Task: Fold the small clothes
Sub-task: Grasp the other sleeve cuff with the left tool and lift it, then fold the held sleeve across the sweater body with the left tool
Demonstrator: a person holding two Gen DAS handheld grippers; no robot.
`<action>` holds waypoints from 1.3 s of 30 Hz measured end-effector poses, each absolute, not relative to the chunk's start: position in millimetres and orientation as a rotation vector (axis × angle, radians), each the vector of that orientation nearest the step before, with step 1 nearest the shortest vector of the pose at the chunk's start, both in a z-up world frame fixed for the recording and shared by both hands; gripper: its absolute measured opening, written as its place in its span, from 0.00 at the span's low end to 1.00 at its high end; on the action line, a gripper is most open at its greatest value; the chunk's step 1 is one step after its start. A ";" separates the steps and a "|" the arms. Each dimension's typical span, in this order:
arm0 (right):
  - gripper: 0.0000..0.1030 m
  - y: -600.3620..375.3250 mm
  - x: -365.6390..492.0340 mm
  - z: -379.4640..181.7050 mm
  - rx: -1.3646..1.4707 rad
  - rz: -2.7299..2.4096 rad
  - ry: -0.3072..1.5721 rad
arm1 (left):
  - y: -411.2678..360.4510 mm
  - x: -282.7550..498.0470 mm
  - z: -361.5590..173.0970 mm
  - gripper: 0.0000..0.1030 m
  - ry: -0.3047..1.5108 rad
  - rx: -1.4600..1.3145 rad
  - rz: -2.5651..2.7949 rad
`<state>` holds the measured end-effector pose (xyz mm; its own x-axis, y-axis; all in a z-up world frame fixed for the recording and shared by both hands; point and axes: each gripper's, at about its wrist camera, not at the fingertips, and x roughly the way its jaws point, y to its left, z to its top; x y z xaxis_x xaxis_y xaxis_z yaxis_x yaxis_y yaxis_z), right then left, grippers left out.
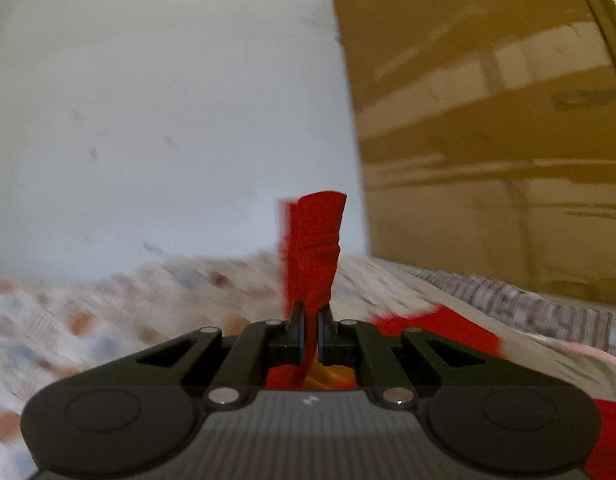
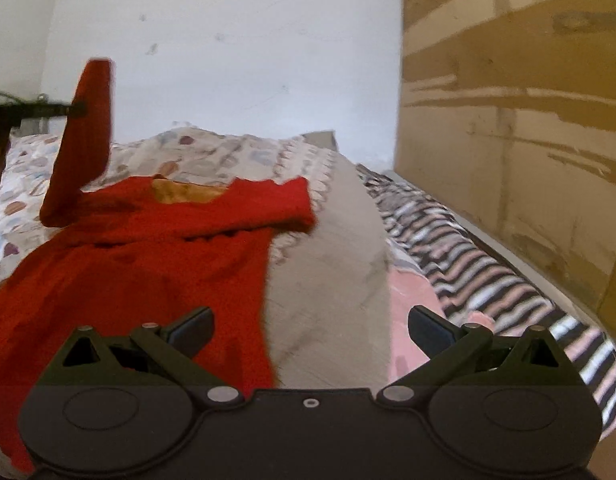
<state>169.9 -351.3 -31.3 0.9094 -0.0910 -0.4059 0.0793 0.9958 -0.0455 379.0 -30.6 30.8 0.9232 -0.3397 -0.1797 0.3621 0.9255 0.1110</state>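
Red garment [image 2: 147, 264]: a small knitted top that lies spread on the bed [image 2: 332, 280], over a patterned bedspread [image 2: 227, 152] and beside a plain grey-beige cover. Its neck opening shows a yellow-orange lining. One sleeve [image 2: 267, 204] lies flat and extends toward the grey cover. The other sleeve [image 2: 83, 140] is lifted clear of the bed and stands nearly upright.

Left gripper [image 1: 311, 332]: jaws nearly closed and clamped on the lifted sleeve; the red fabric passes between the pads and projects upward beyond the fingertips. In the right wrist view this gripper enters from the left edge and pinches the sleeve near its upper end.

Right gripper [image 2: 310, 330]: jaws wide apart, nothing between them. It hovers above the near edge of the garment and the grey cover.

A striped blanket [image 2: 488, 280] lies along the bed's right side, next to a cardboard box [image 2: 508, 120]. A white wall [image 2: 247, 60] stands behind the bed.
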 end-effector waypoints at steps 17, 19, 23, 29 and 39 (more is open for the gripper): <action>1.00 -365.6 168.9 -29.3 0.002 -0.141 0.423 | -57.1 352.6 -34.0 0.77 0.483 0.097 -0.606; 1.00 -360.0 172.0 -26.3 0.006 -0.125 0.413 | -52.4 338.9 -29.5 0.79 0.480 0.102 -0.652; 1.00 -350.1 183.7 -17.6 0.054 -0.055 0.408 | -38.7 321.2 -21.6 0.90 0.483 0.110 -0.658; 1.00 -328.6 224.4 -7.0 0.189 0.139 0.427 | 1.3 326.3 -15.3 0.99 0.562 0.102 -0.437; 0.84 -284.2 328.2 -10.8 0.332 0.210 0.554 | 82.9 403.6 -42.8 0.99 0.672 0.020 -0.074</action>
